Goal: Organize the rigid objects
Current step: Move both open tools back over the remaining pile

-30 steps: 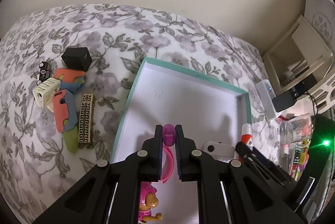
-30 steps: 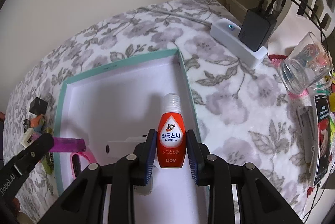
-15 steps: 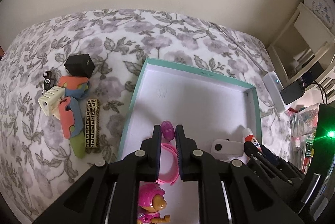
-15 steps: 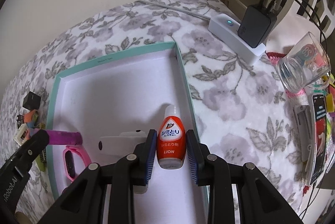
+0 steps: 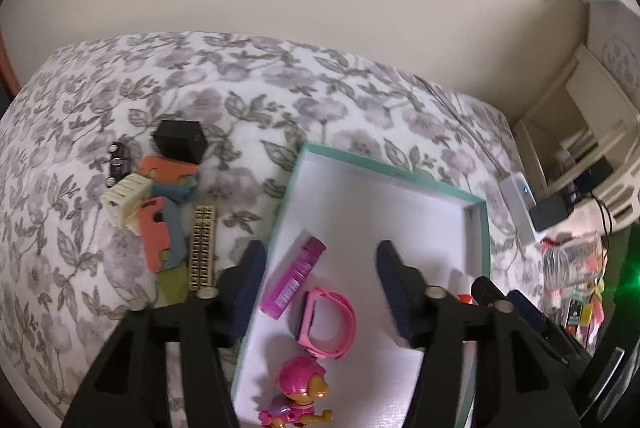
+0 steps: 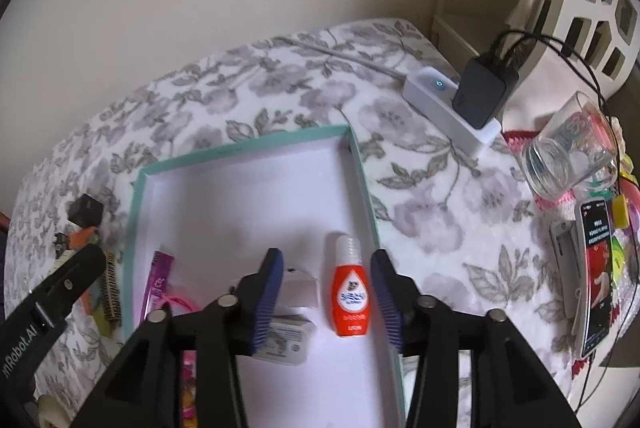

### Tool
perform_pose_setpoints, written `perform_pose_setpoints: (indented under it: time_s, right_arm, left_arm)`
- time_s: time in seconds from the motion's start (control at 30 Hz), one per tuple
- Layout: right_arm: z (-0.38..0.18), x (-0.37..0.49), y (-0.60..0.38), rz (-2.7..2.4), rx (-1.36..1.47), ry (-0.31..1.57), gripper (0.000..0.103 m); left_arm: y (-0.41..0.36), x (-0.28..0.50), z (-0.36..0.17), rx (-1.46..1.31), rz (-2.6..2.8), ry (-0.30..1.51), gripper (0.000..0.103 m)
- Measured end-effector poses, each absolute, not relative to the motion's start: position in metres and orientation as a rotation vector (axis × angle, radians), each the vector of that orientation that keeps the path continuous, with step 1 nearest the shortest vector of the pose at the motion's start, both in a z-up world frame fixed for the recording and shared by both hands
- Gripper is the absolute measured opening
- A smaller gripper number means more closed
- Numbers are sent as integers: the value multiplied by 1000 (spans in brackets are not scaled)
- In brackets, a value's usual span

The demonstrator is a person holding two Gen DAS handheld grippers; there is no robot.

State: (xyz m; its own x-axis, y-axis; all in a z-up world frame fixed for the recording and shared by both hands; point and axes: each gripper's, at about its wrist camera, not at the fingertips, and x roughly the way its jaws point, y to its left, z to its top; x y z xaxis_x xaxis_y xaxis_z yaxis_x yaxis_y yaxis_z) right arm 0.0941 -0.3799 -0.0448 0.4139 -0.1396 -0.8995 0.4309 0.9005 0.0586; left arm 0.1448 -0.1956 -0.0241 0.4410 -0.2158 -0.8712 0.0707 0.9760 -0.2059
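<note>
Teal-rimmed tray [image 5: 394, 168] now holds my purple tube [image 5: 294, 278] by its left edge and red bottle [image 6: 350, 290] by its right, both the left gripper [image 5: 320, 280] and right gripper [image 6: 326, 288] having just spread and pinching nothing, while the cluster [image 5: 160, 196] beyond that left edge on the bedspread remains unsorted.

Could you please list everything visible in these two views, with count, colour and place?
box: 1, teal rim, white inside, on the floral cover
purple tube: 1, purple, in box, left side
pink band: 1, pink, in box beside the tube
toy figure: 1, pink and brown, in box, near edge
red bottle: 1, red with clear cap, lying in box by right wall
white devices: 2, white, in box left of the bottle
small items: several, black, orange, cream, green, on cover left of box
power strip: 1, white, black charger plugged in
glass: 1, clear, far right
phone: 1, dark, far right
left gripper: jaws open
right gripper: jaws open
</note>
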Motion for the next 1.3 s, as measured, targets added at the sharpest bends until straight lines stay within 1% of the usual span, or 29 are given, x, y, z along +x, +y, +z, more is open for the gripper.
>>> perform_pose_setpoints:
  time_s: [0.1, 0.13, 0.3, 0.37, 0.47, 0.53, 0.6, 0.67, 0.8, 0.93, 1.0, 1.07, 1.3]
  right_arm:
    - [-42, 96, -372, -342, 292, 1076, 56]
    - [-42, 97, -369, -338, 283, 1074, 59]
    - [-45, 103, -355, -308, 258, 1077, 61]
    - [-46, 105, -349, -290, 258, 1077, 66]
    - [-47, 109, -335, -260, 226, 1071, 68]
    - [-46, 110, -326, -248, 210, 1064, 69]
    - [-46, 112, -319, -224, 214, 1058, 71]
    - [-47, 114, -311, -198, 220, 1055, 73]
    - [-50, 118, -293, -161, 200, 1064, 73]
    - [-52, 121, -275, -127, 185, 1071, 74]
    - [-54, 122, -266, -105, 188, 1073, 75]
    - [-55, 124, -257, -78, 188, 1077, 85]
    - [-60, 128, -230, -15, 178, 1095, 85]
  left_arm:
    - [-185, 147, -19, -155, -144, 1087, 61]
    - [-182, 147, -18, -151, -129, 1082, 61]
    - [-164, 151, -21, -135, -52, 1081, 61]
    - [-157, 154, -26, -140, -28, 1095, 61]
    - [-147, 157, -32, -128, 18, 1114, 61]
    - [-138, 158, -36, -134, 62, 1124, 65]
    - [-126, 158, -39, -160, 101, 1135, 78]
    - [-115, 159, -41, -179, 130, 1144, 81]
    - [-94, 157, -41, -184, 237, 1138, 84]
    - [-74, 157, -42, -199, 313, 1141, 84]
    - [-64, 156, -43, -217, 334, 1147, 84]
    - [-56, 156, -46, -228, 348, 1160, 84]
    - [-36, 155, -55, -251, 396, 1191, 84]
